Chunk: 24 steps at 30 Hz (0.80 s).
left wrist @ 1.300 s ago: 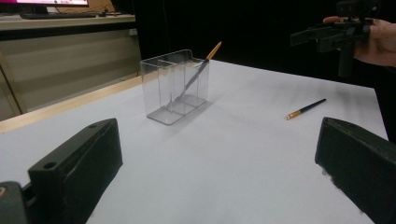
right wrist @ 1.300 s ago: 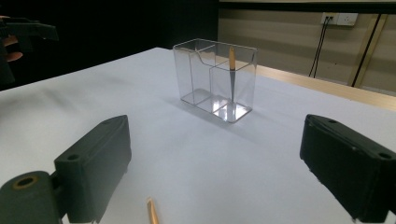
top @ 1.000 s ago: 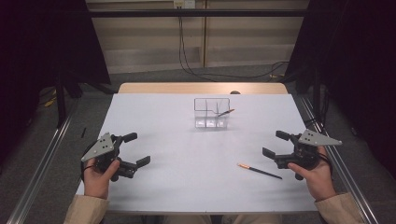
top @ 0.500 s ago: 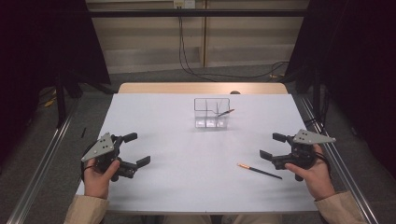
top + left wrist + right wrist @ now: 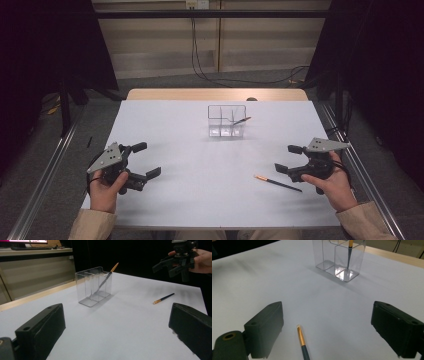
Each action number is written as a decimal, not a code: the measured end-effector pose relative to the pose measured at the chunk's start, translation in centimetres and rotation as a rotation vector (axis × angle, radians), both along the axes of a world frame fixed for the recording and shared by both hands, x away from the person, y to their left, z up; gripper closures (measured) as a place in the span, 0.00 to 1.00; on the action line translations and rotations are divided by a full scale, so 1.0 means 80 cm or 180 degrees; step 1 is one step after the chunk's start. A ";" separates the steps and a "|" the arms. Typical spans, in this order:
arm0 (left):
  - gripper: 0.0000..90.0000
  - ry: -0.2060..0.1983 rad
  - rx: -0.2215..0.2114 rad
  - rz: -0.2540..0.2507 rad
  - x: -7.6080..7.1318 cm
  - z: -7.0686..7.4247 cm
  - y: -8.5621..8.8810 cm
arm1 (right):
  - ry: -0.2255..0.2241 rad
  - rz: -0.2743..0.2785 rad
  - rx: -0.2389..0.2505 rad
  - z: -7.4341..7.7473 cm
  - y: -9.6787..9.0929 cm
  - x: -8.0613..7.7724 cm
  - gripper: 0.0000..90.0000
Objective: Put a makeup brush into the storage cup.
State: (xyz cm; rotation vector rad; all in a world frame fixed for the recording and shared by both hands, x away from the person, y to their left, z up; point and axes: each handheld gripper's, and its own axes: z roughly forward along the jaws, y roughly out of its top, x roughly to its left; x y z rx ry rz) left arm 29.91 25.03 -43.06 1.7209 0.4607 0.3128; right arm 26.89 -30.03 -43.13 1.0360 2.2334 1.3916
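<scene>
1. Compared with a second ago, the right hand-held gripper (image 5: 286,159) has shifted a little toward the brush (image 5: 277,183) lying on the tabletop (image 5: 200,150); the left hand-held gripper (image 5: 145,160) has kept its place.
2. Both grippers are spread wide with nothing between their jaws. The right one has narrowed only slightly.
3. The loose brush lies flat on the white tabletop just in front of the right gripper, its pale tip and gold ferrule (image 5: 300,336) pointing toward the centre, its dark handle toward the person's right hand (image 5: 332,182).
4. A clear holder (image 5: 226,120) stands upright near the far middle of the tabletop, well apart from the brush, with another brush (image 5: 106,277) already leaning in its right-hand compartment as seen from the high view.
5. The step in hand looks like picking up the loose brush. To do it well, bring the right gripper down so the jaws straddle the handle crosswise, not along its length.
6. Close near the ferrule or mid-handle, where the thin shaft is least likely to roll or pivot.
7. Keep the jaw tips close to the surface; a slim brush slips away easily if the pads meet above it.
8. The left gripper can stay parked clear of the path to the holder.
</scene>
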 end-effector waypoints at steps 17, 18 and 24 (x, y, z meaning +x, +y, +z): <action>0.01 -0.0002 0.0004 0.0007 0.000 0.000 0.000 | 0.0246 0.0195 -0.0386 0.000 0.015 0.009 0.16; 0.01 -0.0001 0.0003 0.0004 0.000 0.000 0.001 | 0.0255 0.0212 -0.0405 0.000 0.016 0.010 0.16; 0.01 -0.0001 0.0010 0.0009 0.000 0.000 0.001 | 0.0308 0.0266 -0.0503 0.003 0.020 0.013 0.17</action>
